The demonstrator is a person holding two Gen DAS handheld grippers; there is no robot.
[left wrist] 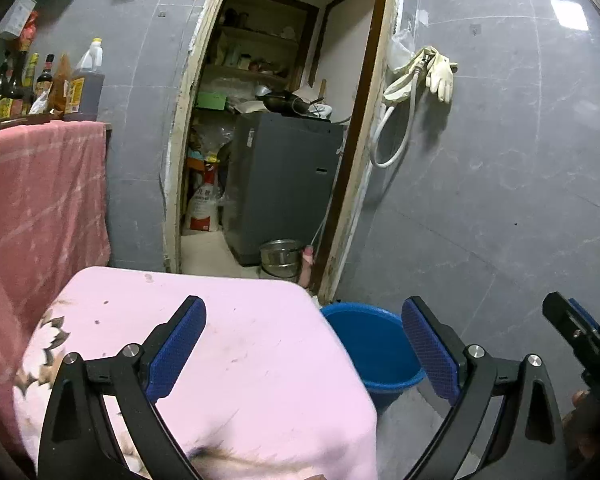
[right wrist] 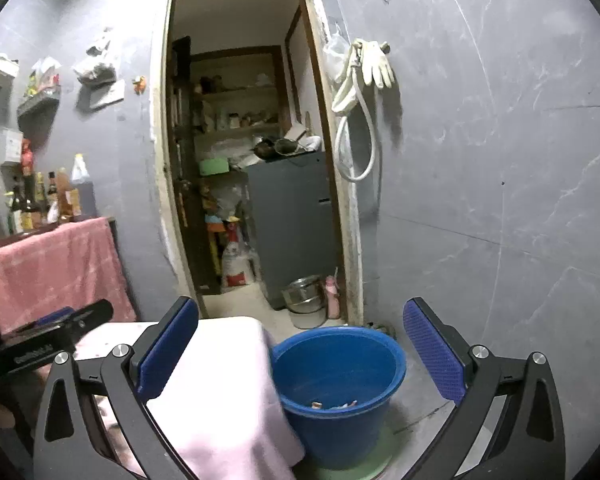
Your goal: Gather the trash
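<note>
A blue bucket (right wrist: 340,384) stands on the floor beside a table draped in pink cloth (right wrist: 220,392). A few small scraps of trash (right wrist: 334,404) lie at the bucket's bottom. My right gripper (right wrist: 300,344) hovers above and in front of the bucket, open, with nothing between its blue pads. In the left wrist view my left gripper (left wrist: 304,344) is open over the pink cloth (left wrist: 240,360), nothing in it, and the bucket (left wrist: 376,348) shows just past the table's right corner. The right gripper's finger (left wrist: 572,328) appears at the right edge there.
A doorway (right wrist: 252,160) opens into a storeroom with a grey appliance (right wrist: 292,224), shelves and a steel pot (right wrist: 304,292). White gloves and a hose (right wrist: 364,76) hang on the grey tiled wall. Bottles (left wrist: 40,84) stand on a red-cloth-covered counter (left wrist: 40,200) at left.
</note>
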